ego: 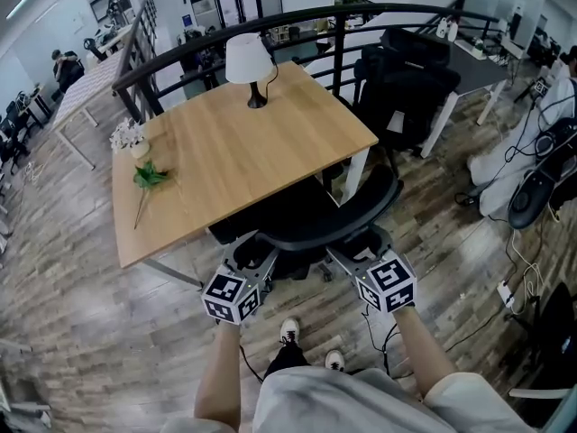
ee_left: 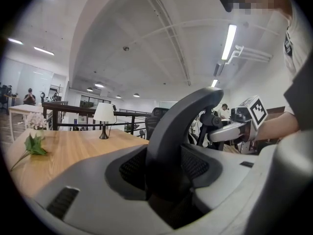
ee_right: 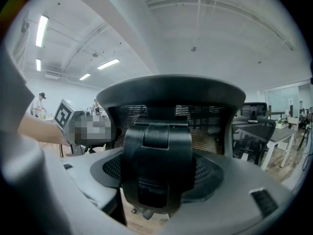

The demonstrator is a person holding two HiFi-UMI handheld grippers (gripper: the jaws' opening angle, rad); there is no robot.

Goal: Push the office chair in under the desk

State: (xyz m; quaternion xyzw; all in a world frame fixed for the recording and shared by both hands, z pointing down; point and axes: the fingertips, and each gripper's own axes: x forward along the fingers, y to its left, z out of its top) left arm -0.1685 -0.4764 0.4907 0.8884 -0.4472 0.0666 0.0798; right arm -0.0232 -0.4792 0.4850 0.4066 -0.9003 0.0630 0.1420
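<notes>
A black mesh office chair (ego: 334,219) stands at the near edge of the wooden desk (ego: 243,152), its seat partly under the top and its backrest toward me. My left gripper (ego: 257,258) is shut on the left side of the backrest; in the left gripper view the curved frame edge (ee_left: 171,131) fills the gap between the jaws. My right gripper (ego: 347,258) is shut on the chair's right rear. In the right gripper view the black back bracket (ee_right: 156,160) sits between the jaws, with the mesh backrest (ee_right: 171,111) behind it.
On the desk stand a white lamp (ego: 248,61), a small pot of white flowers (ego: 131,138) and a green sprig (ego: 149,177). Another black chair (ego: 406,79) stands beyond the desk's right corner. A dark railing (ego: 180,52) runs behind. Cables and bags (ego: 541,179) lie at right.
</notes>
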